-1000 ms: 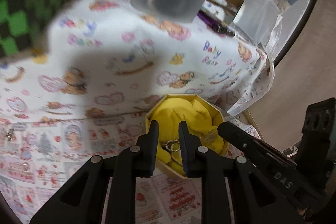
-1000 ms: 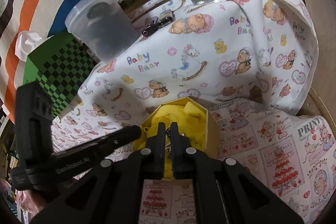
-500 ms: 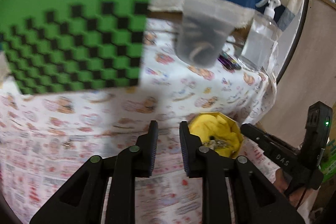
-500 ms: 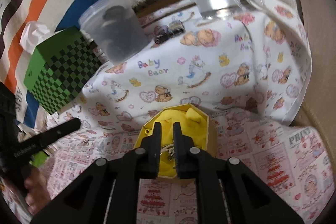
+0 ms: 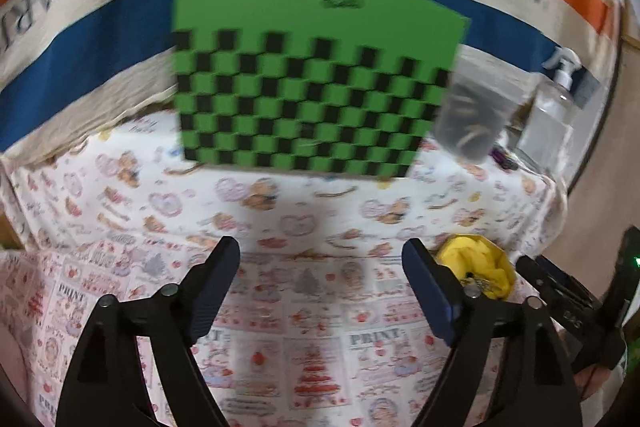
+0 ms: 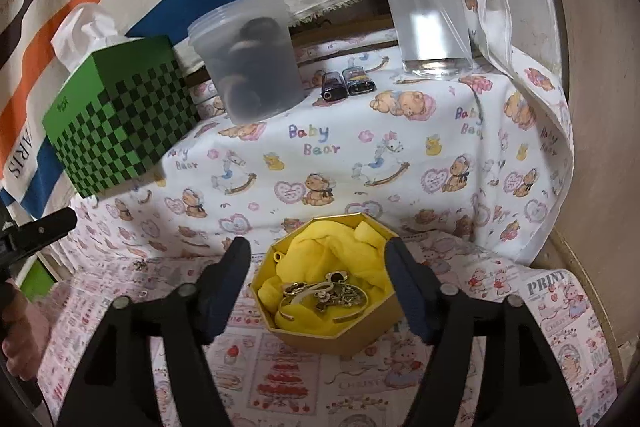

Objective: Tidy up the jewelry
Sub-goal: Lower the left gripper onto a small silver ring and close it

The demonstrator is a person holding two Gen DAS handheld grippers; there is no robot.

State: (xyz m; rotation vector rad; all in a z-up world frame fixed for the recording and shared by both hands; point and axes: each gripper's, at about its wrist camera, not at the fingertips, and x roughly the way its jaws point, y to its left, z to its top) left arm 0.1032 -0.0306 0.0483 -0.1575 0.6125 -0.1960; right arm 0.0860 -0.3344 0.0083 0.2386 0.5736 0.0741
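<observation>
A: On the printed cloth (image 6: 420,115), the gold octagonal box (image 6: 332,327) sits near the front edge, yellow fabric (image 6: 332,255) bunched inside, gold jewelry (image 6: 324,295) heaped on top of it.

B: Jaws?

A: Right gripper (image 6: 318,281) has just been opening; its fingers straddle the box, nothing between the pads. Left gripper (image 5: 320,287) has also just spread, empty, over bare cloth, box off to its right.

B: Anything left out?

A: 2 small bits on the cloth (image 6: 140,264), left of the box. Too small to identify.

B: Handling?

A: My read: the pieces are light, thin, slippery metal, and chains likely tangle. Pinch 1 piece at a rigid part, the bangle's band or a ring, not a loose chain. The box looks like light card, so it would slide if nudged.
</observation>
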